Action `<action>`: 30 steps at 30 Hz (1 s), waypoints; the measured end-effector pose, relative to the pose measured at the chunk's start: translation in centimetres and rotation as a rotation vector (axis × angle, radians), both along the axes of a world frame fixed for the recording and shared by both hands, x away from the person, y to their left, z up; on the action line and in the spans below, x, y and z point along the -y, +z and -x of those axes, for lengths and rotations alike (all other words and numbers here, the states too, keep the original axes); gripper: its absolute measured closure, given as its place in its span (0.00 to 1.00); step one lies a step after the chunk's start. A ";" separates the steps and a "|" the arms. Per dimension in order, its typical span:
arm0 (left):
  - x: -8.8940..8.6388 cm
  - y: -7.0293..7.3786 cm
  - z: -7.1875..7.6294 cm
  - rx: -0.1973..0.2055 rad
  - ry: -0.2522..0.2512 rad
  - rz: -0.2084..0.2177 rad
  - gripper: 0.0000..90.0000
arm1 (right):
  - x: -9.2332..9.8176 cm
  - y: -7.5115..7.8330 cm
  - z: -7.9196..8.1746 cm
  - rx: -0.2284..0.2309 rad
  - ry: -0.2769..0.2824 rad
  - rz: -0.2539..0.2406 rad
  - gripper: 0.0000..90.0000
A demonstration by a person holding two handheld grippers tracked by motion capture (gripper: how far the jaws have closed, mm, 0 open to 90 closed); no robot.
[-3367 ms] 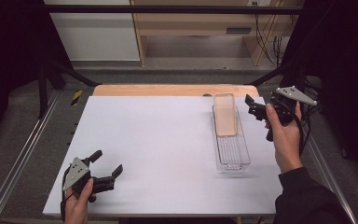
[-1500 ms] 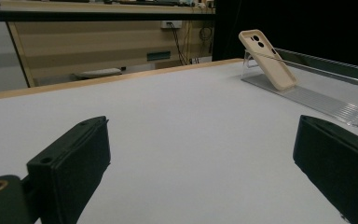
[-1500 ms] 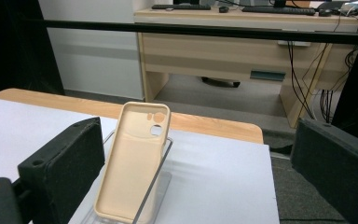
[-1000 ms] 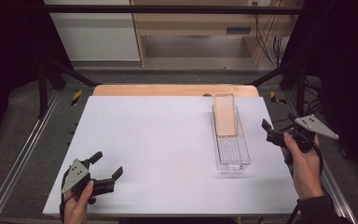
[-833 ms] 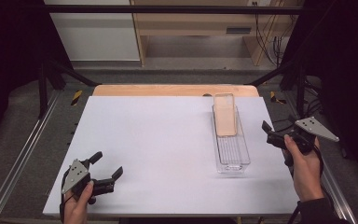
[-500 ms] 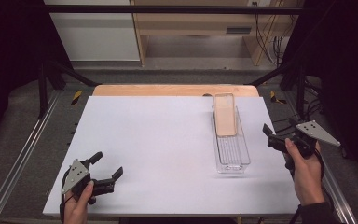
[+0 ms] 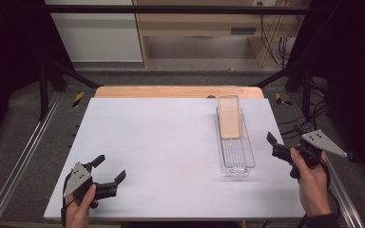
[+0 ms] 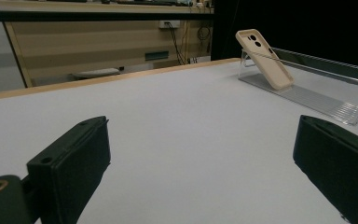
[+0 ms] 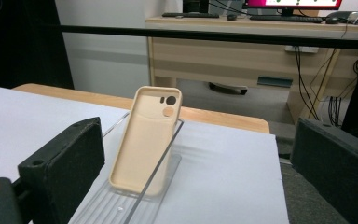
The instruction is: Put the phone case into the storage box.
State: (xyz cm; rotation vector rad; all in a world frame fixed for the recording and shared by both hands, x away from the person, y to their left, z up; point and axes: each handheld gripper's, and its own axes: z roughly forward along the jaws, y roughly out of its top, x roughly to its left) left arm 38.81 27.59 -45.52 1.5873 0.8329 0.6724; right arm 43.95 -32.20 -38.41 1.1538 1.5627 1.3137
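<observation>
- One clear tray [image 7: 236, 159] sits on the white table [image 7: 161, 142], on its right half, long axis running away from the person.
- One beige phone case [image 7: 229, 122] stands in that tray at the far end, tilted back with its top edge propped against the tray's far wall; the right gripper view shows its hollow inner side and the camera cut-outs near the top [image 9: 145, 140].
- In the left gripper view the phone case [image 8: 264, 59] shows from the other side, leaning in the clear tray [image 8: 307, 98] well off to the right.
- Two grippers, one in each hand.
- The left gripper [image 7: 110, 170] rests at the near left corner of the table, jaws spread wide with nothing between them, well apart from the tray.
- The right gripper [image 7: 285, 137] is held off the table's right edge, just beside the tray's near half, jaws wide apart and gripping nothing. Its far jaw tip is dark against the dark floor in the high view, so its exact spread is hard to judge there; the right gripper view shows the gap plainly.
- Against the earliest frame, the right gripper has drawn back from beside the tray's far end, near the phone case, to a spot lower and farther right.
- Over the last second it has only crept a little nearer the person.
- The left gripper, the tray and the phone case lie as they did.
</observation>
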 end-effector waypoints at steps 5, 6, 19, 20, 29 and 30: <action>0.0 0.0 0.0 0.000 0.000 0.001 0.04 | -0.5 -0.2 0.5 0.004 0.015 -0.002 0.03; 0.0 0.0 0.0 0.000 0.000 0.002 0.04 | -0.6 -0.3 0.6 0.004 0.018 -0.004 0.03; 0.1 0.0 0.2 -0.001 -0.004 0.002 0.04 | -1.1 -0.7 1.4 0.006 0.034 -0.009 0.03; 0.1 0.0 0.2 -0.001 -0.005 0.001 0.04 | -1.1 -0.8 1.5 0.010 0.036 -0.006 0.03; -0.4 0.1 0.9 0.002 0.000 0.011 0.04 | -1.3 -1.8 2.6 0.023 0.053 -0.008 0.03; -0.4 0.1 1.0 0.002 0.001 0.013 0.04 | -1.3 -2.0 2.7 0.027 0.052 -0.008 0.03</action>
